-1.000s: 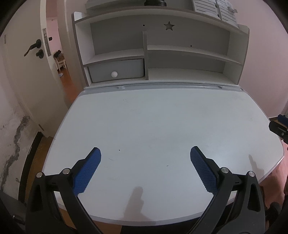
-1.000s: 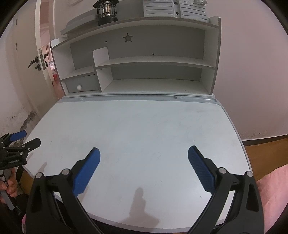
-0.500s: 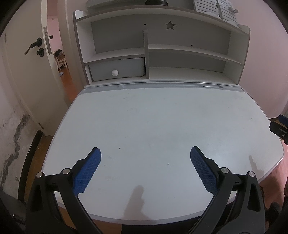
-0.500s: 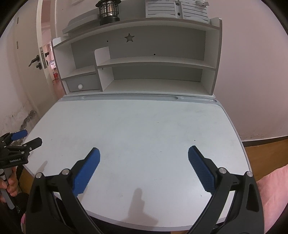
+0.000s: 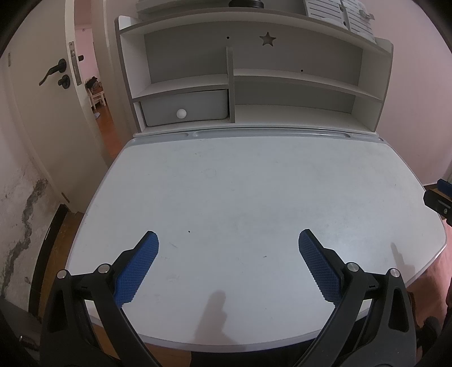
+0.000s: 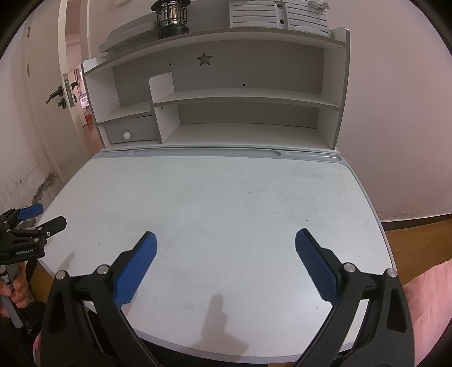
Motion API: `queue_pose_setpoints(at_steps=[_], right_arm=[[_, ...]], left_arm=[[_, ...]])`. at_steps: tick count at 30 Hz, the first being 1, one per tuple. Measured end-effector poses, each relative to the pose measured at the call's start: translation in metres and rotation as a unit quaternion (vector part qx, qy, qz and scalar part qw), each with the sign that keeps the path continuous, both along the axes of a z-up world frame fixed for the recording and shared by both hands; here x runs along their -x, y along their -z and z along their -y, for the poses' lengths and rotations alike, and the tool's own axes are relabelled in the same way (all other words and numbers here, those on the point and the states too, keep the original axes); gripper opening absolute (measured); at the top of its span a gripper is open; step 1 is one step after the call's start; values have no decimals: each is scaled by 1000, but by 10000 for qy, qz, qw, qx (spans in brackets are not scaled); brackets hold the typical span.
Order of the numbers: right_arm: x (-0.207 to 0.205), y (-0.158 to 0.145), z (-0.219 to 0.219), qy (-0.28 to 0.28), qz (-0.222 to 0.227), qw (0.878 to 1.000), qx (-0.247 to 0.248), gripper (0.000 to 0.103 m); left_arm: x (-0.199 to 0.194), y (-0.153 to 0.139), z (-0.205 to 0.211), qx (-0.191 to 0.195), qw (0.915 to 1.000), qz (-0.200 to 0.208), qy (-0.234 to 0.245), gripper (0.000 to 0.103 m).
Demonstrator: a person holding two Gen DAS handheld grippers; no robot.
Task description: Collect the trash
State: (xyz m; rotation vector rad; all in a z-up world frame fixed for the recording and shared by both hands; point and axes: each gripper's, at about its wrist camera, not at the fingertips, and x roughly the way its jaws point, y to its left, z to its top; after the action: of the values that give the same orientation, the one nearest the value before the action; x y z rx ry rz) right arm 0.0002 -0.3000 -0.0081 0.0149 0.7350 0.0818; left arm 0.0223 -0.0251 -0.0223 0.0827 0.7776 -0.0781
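A white desk [image 5: 254, 197] with a grey pen groove along its far edge fills both views. No trash can be made out on its top in either view; only faint scuffs and small dark specks are seen.

At the far end a white and grey shelf hutch [image 6: 240, 96] is mounted, with a star cutout [image 6: 204, 59] in its back panel. A grey drawer [image 5: 185, 108] with a round white knob [image 5: 181, 113] is set in its lower left compartment. On the hutch top a black caged lantern [image 6: 172, 17] is seen at the left and a white slatted organiser [image 6: 278, 14] at the right.

To the far left an open white door [image 5: 42, 93] with a black lever handle [image 5: 52, 72] is shown.

The left gripper [image 5: 227, 255] is held above the near desk edge, its blue-padded fingers spread wide with nothing between them. The right gripper [image 6: 224, 255] is likewise spread wide and holds nothing. In the right wrist view the left gripper's body at the left edge bears the white lettering "GenRobot.AI" [image 6: 24, 252].
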Motion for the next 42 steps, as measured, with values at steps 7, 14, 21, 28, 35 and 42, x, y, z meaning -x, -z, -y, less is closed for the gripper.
queue_pose_setpoints(at_steps=[7, 14, 21, 28, 35, 42], right_arm=[[0, 1, -1, 3, -8, 10000, 0, 95], [1, 1, -2, 6, -4, 10000, -3, 95], [0, 1, -1, 18, -5, 10000, -3, 95], [1, 1, 0, 20, -1, 10000, 4, 95], [2, 1, 1, 25, -3, 10000, 5, 95], [1, 1, 3, 34, -4, 10000, 1, 95]], left_arm=[[-1, 1, 0, 8, 10000, -16, 1, 96], [1, 0, 0, -9, 10000, -5, 3, 96], [0, 2, 0, 15, 10000, -28, 38, 96], [3, 2, 3, -37, 10000, 16, 32, 96], [5, 2, 6, -108, 9999, 45, 45, 96], [8, 0, 10, -196, 9996, 167, 90, 96]])
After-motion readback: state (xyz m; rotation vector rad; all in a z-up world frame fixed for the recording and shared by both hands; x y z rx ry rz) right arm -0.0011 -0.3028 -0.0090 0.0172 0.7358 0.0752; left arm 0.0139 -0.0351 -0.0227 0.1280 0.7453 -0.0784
